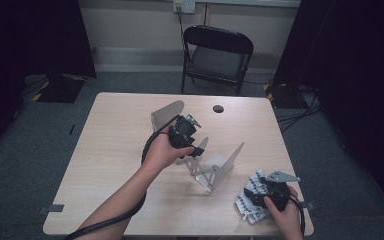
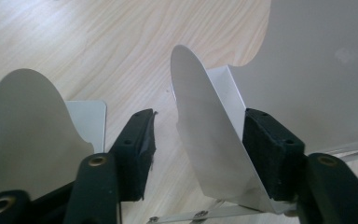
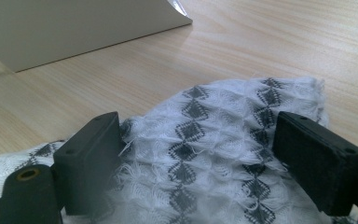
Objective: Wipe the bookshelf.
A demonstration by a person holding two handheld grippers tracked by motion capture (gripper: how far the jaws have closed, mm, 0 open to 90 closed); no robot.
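Metal plates, thin, silver and round-topped, stand on a folding rack [image 1: 207, 167] near the middle of the pale wooden desk [image 1: 115, 150]; you can count three of them. Your left gripper [image 2: 198, 140] reaches forward over the rack, forearm stretched across the desk, its jaws half-wide with one plate [image 2: 209, 144] between them, resting against the right pad; the other pad stands clear. Your right gripper [image 3: 198, 154] sits low at the desk's near right corner, jaws spread over one white cloth with grey diamonds [image 3: 214, 140]; whether they pinch it you cannot tell.
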